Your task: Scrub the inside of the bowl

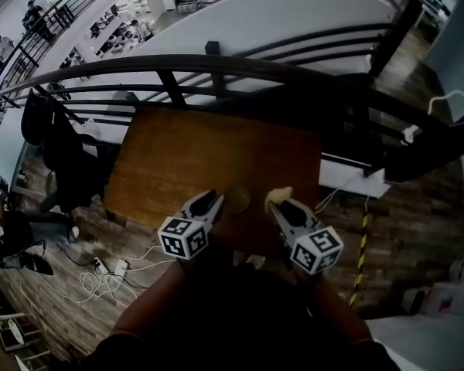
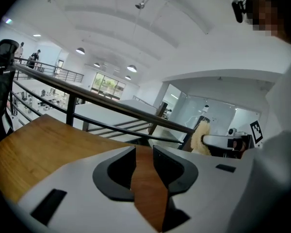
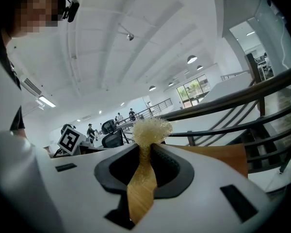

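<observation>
The wooden tabletop (image 1: pixel 209 153) is filling the middle of the head view, and a dark railing (image 1: pixel 216 66) is running along its far side. The person is holding both tools over the near edge of the tabletop.

The left tool (image 2: pixel 144 154) is standing a little open. It is holding nothing, and only bare wood is showing through the gap. The right tool (image 3: pixel 146 152) is squeezing a yellow scrubber (image 3: pixel 151 129). It is pinching the thin part, and the fluffy end is sticking out past the tips.

A small round shape (image 1: pixel 238 200) is sitting on the tabletop between the two tools, near the edge. It may be the bowl, but it is about the same brown as the wood and too small to be sure. Neither tool view is showing it.

A few things could go wrong from here:

- **The bowl could slide.** Nothing is holding it. If the scrubber is pushing down while the left tool is not gripping the rim, the bowl could slide or spin away.
- **The bowl could fall.** It seems to be sitting close to the near edge, so one hard push could be knocking it off.
- **The scrubber could slip.** Only its thin part is being pinched, so hard rubbing could be pulling it out.
- **The left tool could miss.** The bowl is blending into the wood, so the tool could bump it instead of grabbing it.
</observation>
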### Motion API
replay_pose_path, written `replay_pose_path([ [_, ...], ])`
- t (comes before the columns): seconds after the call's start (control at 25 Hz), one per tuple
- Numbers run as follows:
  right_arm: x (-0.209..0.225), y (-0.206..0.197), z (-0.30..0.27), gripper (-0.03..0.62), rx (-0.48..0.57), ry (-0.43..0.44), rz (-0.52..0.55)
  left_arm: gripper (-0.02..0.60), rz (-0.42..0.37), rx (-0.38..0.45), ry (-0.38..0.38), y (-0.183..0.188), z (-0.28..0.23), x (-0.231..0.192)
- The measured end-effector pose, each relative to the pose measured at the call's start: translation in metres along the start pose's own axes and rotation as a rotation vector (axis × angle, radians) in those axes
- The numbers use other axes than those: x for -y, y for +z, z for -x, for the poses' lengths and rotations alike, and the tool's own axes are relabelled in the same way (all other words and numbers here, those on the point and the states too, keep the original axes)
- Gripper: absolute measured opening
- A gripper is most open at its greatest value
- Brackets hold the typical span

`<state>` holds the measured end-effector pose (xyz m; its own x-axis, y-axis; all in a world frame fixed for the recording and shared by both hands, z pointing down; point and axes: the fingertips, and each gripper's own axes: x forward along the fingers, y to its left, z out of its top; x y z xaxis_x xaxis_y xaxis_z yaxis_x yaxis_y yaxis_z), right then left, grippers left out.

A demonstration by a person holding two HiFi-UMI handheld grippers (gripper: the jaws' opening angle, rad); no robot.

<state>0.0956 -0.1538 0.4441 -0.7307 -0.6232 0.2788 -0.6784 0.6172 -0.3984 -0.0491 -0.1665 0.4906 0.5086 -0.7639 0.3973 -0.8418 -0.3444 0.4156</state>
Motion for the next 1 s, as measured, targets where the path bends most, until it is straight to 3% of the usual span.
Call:
replay_pose_path([
  [0.24, 0.017, -0.006, -0.011, 0.08, -0.036, -0.037, -0.022, 0.151, 0.011, -0.13, 0.023, -0.034, -0.035, -0.032],
  [0.48, 0.032, -0.017, -0.028, 0.08, -0.072, -0.071, -0.055, 0.155, 0.025, -0.323, 0.042, -0.094, -0.072, -0.081],
  [0.84, 0.041, -0.049, -0.06, 0.08, -0.158, -0.119, -0.116, 0.153, 0.082, -0.54, 0.011, -0.16, -0.11, -0.121],
  [1.0, 0.04, -0.064, -0.086, 0.08, -0.214, -0.114, -0.116, 0.153, 0.095, -0.599, -0.001, -0.179, -0.126, -0.141],
])
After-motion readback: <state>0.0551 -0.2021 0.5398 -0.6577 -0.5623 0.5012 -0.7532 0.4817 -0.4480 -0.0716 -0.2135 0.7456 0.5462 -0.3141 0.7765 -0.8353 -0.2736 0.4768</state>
